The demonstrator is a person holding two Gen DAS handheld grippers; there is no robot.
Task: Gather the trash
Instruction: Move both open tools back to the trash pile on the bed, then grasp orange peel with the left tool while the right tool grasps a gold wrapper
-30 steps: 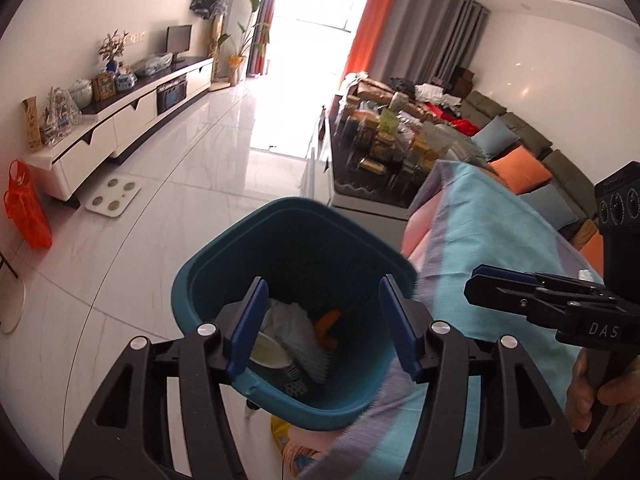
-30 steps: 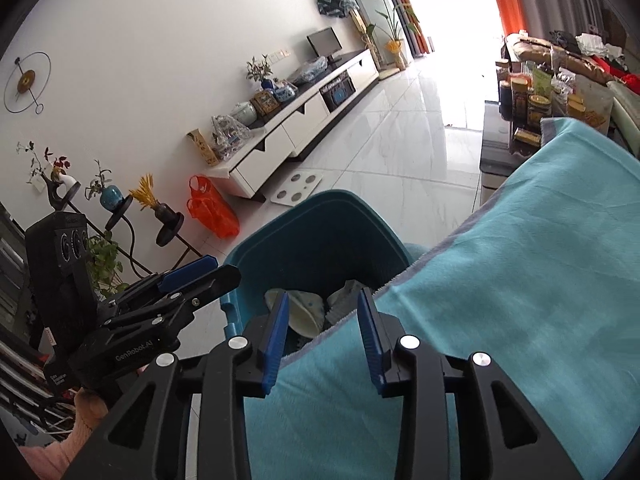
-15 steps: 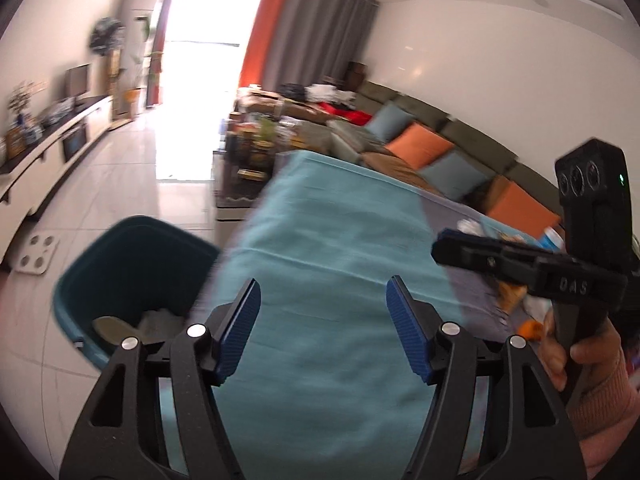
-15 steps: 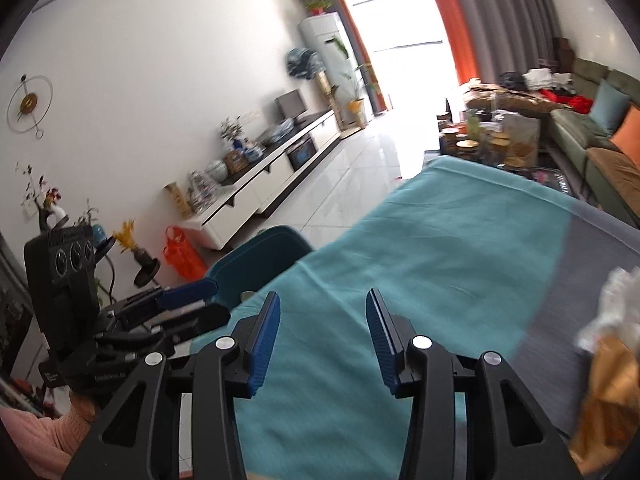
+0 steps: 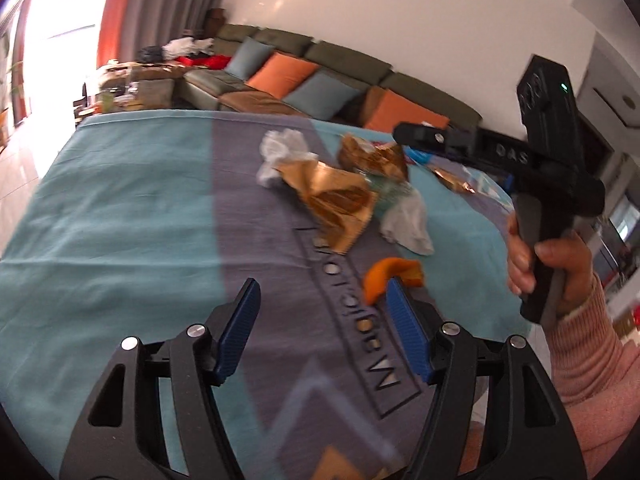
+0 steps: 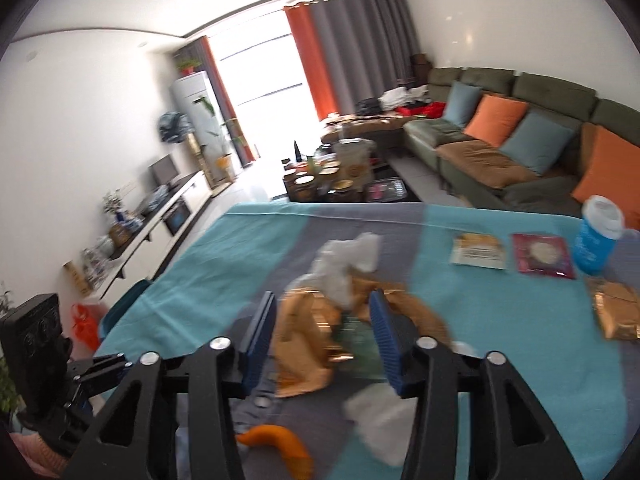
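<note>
Trash lies on a teal and grey tablecloth: gold foil wrappers, white crumpled tissues and an orange peel. My left gripper is open and empty above the cloth, its right finger just beside the peel. My right gripper is open and empty, hovering over the gold wrappers and a tissue. The peel also shows in the right wrist view. The teal bin peeks past the table's left edge.
A blue cup, flat packets and a gold bag sit at the table's right. A sofa with cushions runs behind. A cluttered coffee table stands beyond the far edge.
Both grippers have swung right from the bin to the trash pile on the table. Both stay open and empty.
</note>
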